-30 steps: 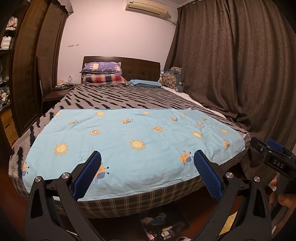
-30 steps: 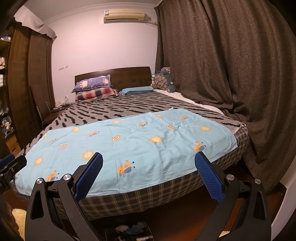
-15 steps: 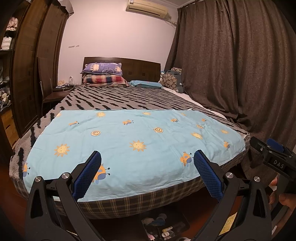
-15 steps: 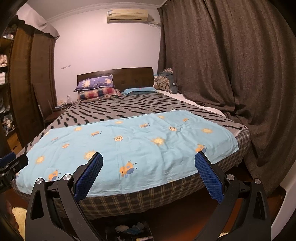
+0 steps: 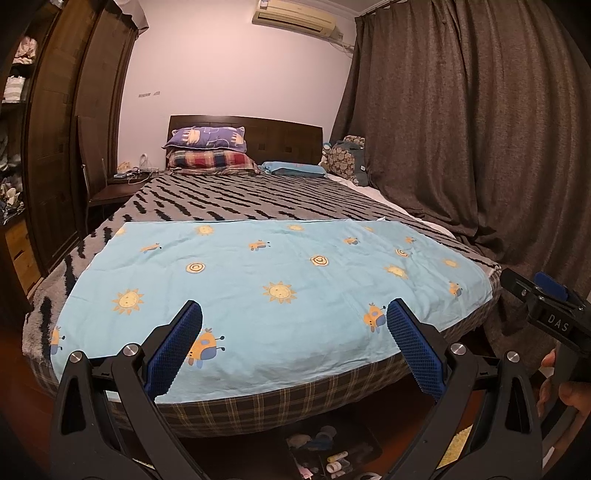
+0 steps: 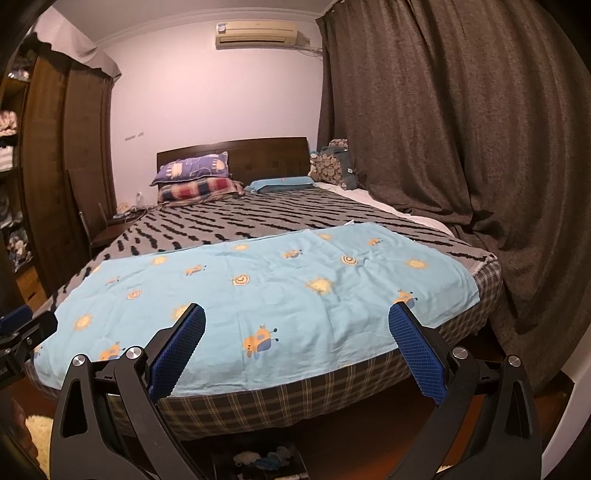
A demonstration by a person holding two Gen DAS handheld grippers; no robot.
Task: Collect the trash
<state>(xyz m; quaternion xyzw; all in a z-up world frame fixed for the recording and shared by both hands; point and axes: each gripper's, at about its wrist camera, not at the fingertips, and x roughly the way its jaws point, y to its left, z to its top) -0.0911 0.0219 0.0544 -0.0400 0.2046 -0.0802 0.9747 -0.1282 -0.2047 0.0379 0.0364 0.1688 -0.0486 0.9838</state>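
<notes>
My left gripper (image 5: pixel 293 319) and right gripper (image 6: pixel 296 323) hang before the foot of a bed, both with jaws spread wide and empty, their blue pads (image 5: pixel 173 354) finely dimpled on matte black frames with steel pivot pins. On the floor below the left gripper, a dark tray (image 5: pixel 334 452) holds small tubes and crumpled bits, possibly the trash, though half cut off and too dim to identify. At the left view's right edge a hand (image 5: pixel 563 387) grips the other tool, whose label reads "DAS". Beyond lies a smooth light-blue sheet (image 5: pixel 258 280) printed with suns and snails, over a plaid mattress edge (image 6: pixel 295 400) and a shaggy grey, black-striped blanket (image 5: pixel 258 199). Farther back: stacked pillows (image 5: pixel 208 149), a dark wooden headboard (image 6: pixel 266 155), heavy brown curtains (image 6: pixel 461 129), and a wall air conditioner (image 6: pixel 256 35) whose lettering is unreadable.
</notes>
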